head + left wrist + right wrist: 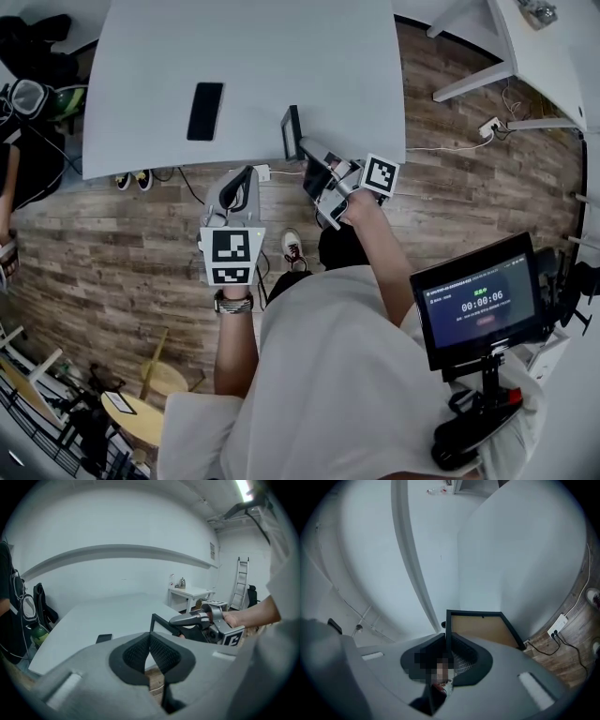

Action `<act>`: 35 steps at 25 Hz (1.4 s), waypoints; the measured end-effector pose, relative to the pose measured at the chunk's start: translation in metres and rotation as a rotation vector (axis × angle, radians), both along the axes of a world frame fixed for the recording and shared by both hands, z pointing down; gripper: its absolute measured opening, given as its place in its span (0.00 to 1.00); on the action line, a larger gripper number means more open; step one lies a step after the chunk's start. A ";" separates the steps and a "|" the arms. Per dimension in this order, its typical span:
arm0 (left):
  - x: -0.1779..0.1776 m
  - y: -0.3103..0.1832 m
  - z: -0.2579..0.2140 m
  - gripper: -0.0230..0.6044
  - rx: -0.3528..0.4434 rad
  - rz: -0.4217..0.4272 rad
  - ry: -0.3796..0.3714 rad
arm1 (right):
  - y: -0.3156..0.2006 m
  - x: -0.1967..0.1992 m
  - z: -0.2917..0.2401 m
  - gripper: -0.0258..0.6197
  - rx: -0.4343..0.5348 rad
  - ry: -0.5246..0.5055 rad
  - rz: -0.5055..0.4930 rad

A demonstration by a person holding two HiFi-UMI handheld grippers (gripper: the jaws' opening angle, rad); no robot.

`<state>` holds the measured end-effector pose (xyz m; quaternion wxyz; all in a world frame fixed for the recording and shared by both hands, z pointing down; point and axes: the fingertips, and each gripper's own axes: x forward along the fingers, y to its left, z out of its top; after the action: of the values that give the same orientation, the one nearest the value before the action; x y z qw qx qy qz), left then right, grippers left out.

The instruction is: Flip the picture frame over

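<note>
The black picture frame [292, 132] stands on edge at the near rim of the white table [141, 56], tilted up off the top. My right gripper [312, 161] is shut on its near edge; in the right gripper view the frame [485, 627] shows its brown backing beyond the jaws [446, 641]. The left gripper view shows the frame [161, 624] upright with the right gripper [187, 619] clamped on it. My left gripper [246, 178] hangs off the table's front edge, left of the frame, its pads [140, 651] together with nothing between them.
A black phone [205, 111] lies flat on the table left of the frame. A white power strip [490, 125] with a cable lies on the wooden floor at right, beside a second white table [548, 37]. A small monitor [478, 302] sits low right.
</note>
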<state>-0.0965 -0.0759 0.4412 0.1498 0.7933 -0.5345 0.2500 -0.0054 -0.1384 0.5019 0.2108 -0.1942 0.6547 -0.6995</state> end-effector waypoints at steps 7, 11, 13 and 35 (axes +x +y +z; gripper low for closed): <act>0.014 -0.012 0.010 0.04 -0.012 0.038 0.004 | -0.004 0.025 0.011 0.12 0.016 0.010 0.009; 0.022 -0.018 0.019 0.04 -0.021 0.055 0.012 | -0.006 0.035 0.018 0.12 0.044 0.053 0.001; 0.024 -0.020 0.020 0.04 -0.024 0.065 0.017 | -0.006 0.039 0.019 0.13 0.058 0.079 -0.002; 0.051 -0.026 0.040 0.04 -0.070 0.129 0.017 | -0.004 0.109 0.069 0.10 0.082 0.231 0.016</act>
<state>-0.0459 -0.1021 0.4816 0.1658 0.8223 -0.4720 0.2710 0.1034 -0.1427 0.5704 0.1473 -0.2700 0.7010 -0.6434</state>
